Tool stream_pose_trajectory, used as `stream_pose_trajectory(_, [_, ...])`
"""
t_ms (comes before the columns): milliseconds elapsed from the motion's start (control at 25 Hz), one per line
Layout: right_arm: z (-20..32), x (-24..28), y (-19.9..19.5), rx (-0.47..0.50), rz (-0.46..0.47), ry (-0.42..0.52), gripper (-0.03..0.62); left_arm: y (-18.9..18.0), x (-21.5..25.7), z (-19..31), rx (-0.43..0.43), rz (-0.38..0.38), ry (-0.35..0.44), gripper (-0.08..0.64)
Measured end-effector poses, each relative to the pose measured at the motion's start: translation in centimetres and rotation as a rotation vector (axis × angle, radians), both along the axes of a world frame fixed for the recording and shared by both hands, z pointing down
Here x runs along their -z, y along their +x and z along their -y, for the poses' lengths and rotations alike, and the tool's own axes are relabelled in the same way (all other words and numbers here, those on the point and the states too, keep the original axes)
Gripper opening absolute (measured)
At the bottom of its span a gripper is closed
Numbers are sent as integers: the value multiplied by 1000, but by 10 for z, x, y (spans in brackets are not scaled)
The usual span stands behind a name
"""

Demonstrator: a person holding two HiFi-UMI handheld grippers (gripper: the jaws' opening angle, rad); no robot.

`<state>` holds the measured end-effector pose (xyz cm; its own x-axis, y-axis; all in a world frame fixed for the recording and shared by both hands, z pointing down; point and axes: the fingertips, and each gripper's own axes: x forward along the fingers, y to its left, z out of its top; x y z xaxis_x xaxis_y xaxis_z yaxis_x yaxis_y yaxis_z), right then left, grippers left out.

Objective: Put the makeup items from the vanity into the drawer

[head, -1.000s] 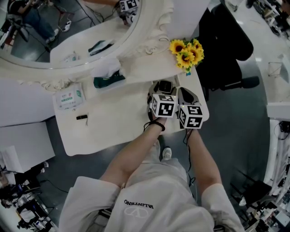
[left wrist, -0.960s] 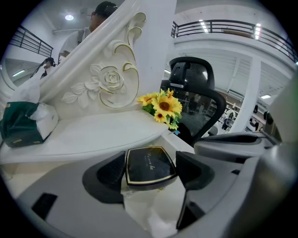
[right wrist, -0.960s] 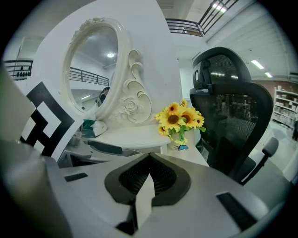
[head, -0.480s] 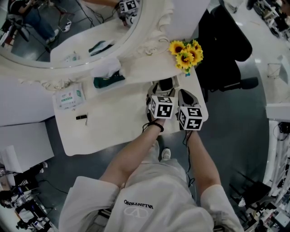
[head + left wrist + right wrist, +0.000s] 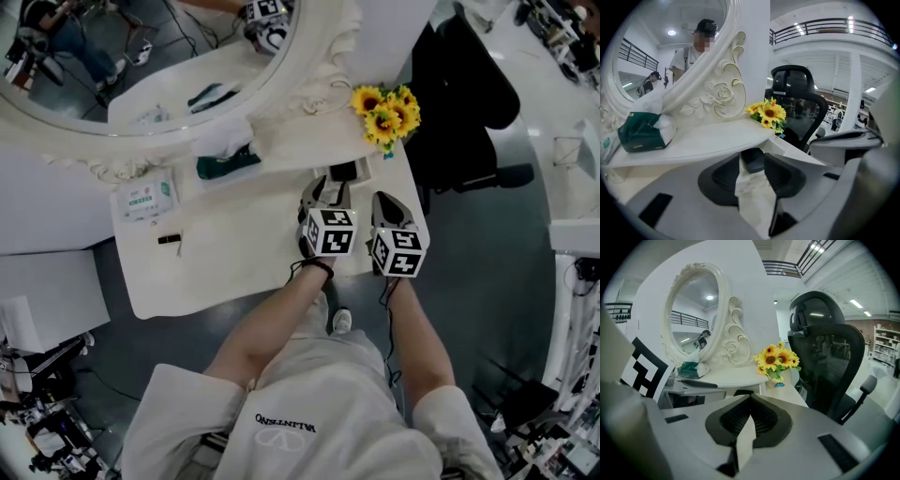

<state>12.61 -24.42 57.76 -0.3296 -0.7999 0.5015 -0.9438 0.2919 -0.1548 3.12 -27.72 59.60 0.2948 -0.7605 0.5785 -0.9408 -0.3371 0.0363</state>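
Well, two grippers sit over the vanity [image 5: 244, 267] — the left gripper [image 5: 752, 159], jaws just closing in, pinches one small black case [image 5: 343, 172] on the tabletop; the right gripper [image 5: 750, 403] has jaws together, empty. One other black item [image 5: 169, 241] lies well left.

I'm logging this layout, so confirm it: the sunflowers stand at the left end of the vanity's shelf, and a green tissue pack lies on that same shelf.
One point is wrong. The sunflowers stand at the right end of the vanity's shelf, not the left; the head view shows this. The green tissue pack does lie on that same shelf.
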Motion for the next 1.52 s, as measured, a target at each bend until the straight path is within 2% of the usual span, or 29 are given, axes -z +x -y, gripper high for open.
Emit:
stream_pose_trajectory(160, [-8,-1,3,-2,2,-4,9,-9,6,-5,15,26,39,28])
stream_pose_trajectory(200, [-10,-1,3,-1,3,-4,9,-11,8,-7,15,28,48,8])
stream_pose_trajectory(480, [-22,9,5,16,7,17,9,-26,33,-22,-14,-17,114,3])
stream_pose_trajectory(680, [-35,37,13,27,10,76,9,-44,71,-40,-79,-117,207,2])
stream_pose_trajectory(880, [-55,73,27,39,5,161,9,-82,111,-70,-145,-166,322,2])
stream_pose_trajectory(960, [-62,86,36,28,14,188,9,-105,127,-79,-129,-187,353,2])
stream_pose_trajectory(1200, [-84,117,65,-16,10,264,9,-171,169,-102,-22,-181,414,2])
stream_pose_trajectory(1520, [-105,149,97,-103,31,331,9,-215,199,-125,80,-203,487,2])
